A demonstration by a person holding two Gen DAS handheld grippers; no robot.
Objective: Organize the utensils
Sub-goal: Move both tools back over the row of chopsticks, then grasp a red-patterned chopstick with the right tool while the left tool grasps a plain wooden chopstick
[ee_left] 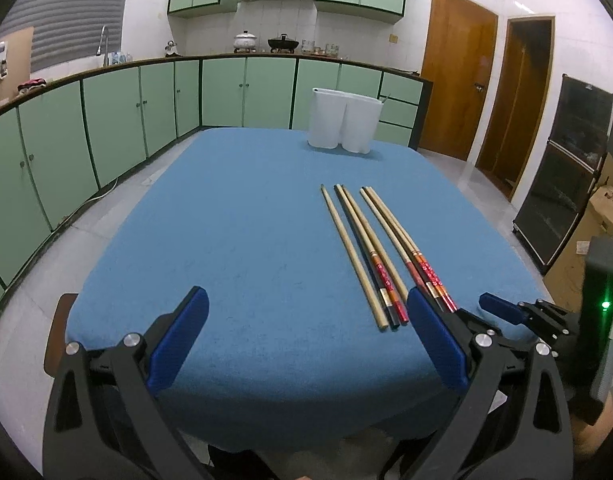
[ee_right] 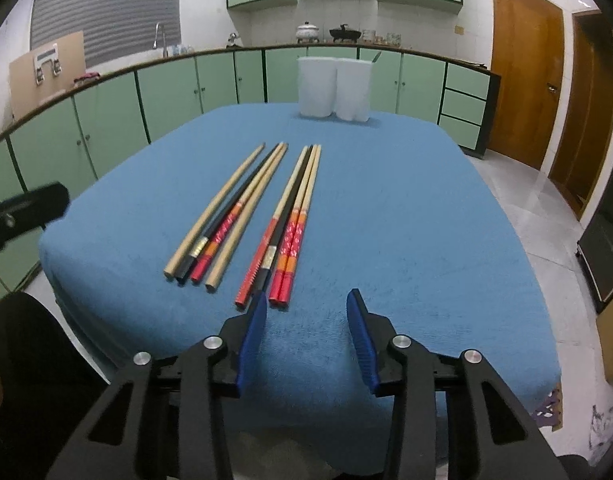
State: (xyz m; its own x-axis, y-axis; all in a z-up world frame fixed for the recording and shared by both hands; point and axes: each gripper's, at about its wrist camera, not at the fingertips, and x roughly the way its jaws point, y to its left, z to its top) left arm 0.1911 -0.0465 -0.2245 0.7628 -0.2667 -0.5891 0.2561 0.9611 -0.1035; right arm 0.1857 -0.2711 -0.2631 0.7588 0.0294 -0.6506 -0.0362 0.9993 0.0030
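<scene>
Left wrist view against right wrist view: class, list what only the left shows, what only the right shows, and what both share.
Only the left wrist view: the left gripper with its jaws wide open over bare cloth, the black cabinet and the cardboard box at the right.

Only the right wrist view: all eight chopsticks in two groups of four, and the right gripper's open, empty jaws just short of their near ends.

Both: the blue tablecloth, the white holder at the far edge, green cupboards, wooden doors.

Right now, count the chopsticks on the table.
8, in two groups of four on the blue tablecloth: left group, right group, its near ends by the right tool.
</scene>
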